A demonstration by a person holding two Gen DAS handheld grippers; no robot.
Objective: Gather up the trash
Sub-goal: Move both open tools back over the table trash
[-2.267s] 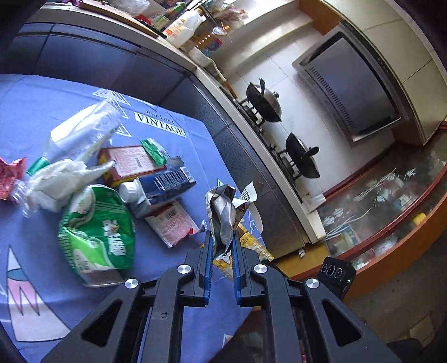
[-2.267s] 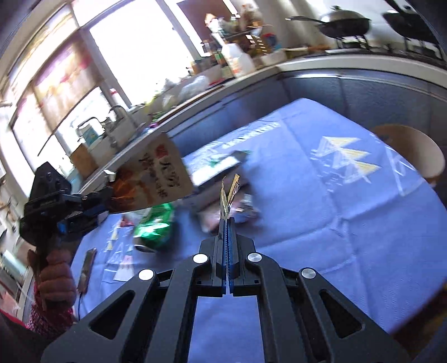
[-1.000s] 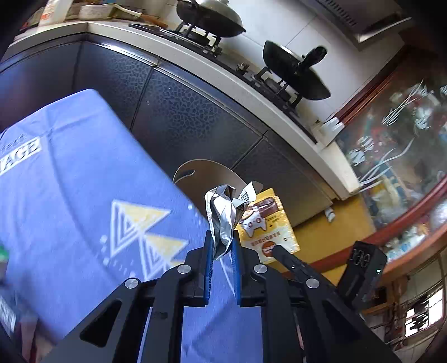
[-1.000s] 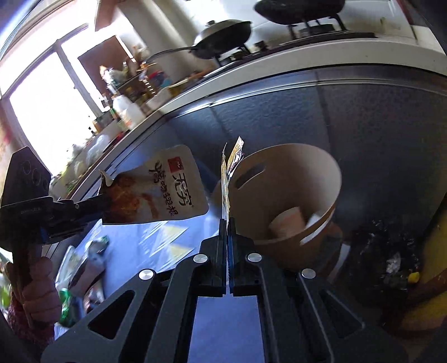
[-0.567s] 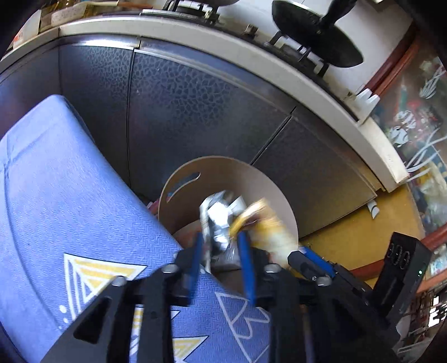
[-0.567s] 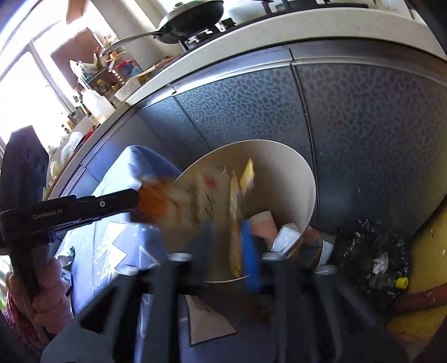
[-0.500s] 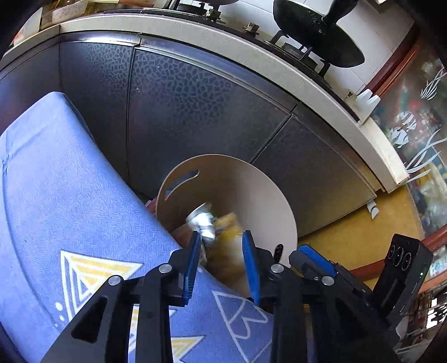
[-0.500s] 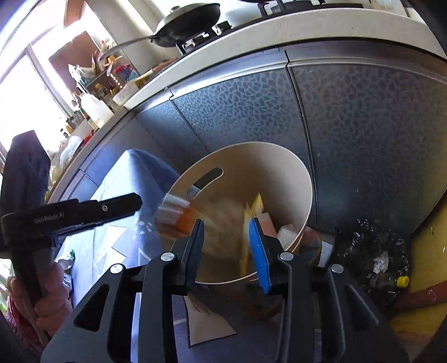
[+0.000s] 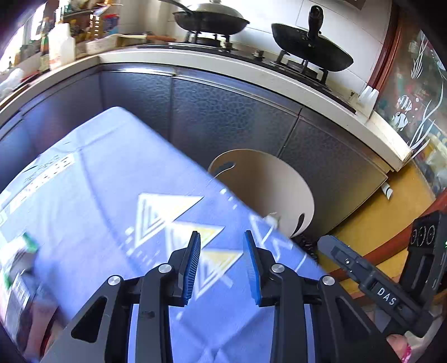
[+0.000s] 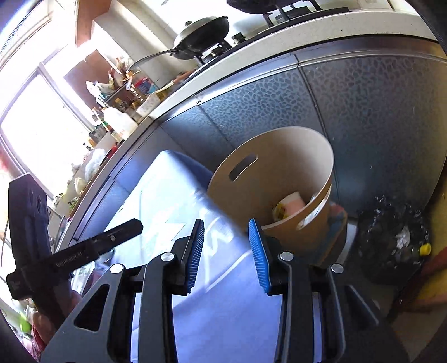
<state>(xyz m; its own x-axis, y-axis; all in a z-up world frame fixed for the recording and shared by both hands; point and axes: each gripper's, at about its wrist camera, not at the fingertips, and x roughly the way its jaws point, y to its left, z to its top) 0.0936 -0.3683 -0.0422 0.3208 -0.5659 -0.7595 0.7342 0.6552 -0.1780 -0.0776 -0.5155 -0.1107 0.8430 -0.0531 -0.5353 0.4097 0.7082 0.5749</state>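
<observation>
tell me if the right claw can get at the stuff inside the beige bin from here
Probably yes: the right claw is open and empty, and the bin sits just beyond it with its mouth uncovered.

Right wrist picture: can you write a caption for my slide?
Open right hand-held gripper above the blue tablecloth, facing the tan bin.

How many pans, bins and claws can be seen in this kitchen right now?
Pans on the stove: 2, a lidded frying pan and a black wok
Beige waste bins: 1
Claws: 2, left claw and right claw, both open and empty
Total: 5
</observation>
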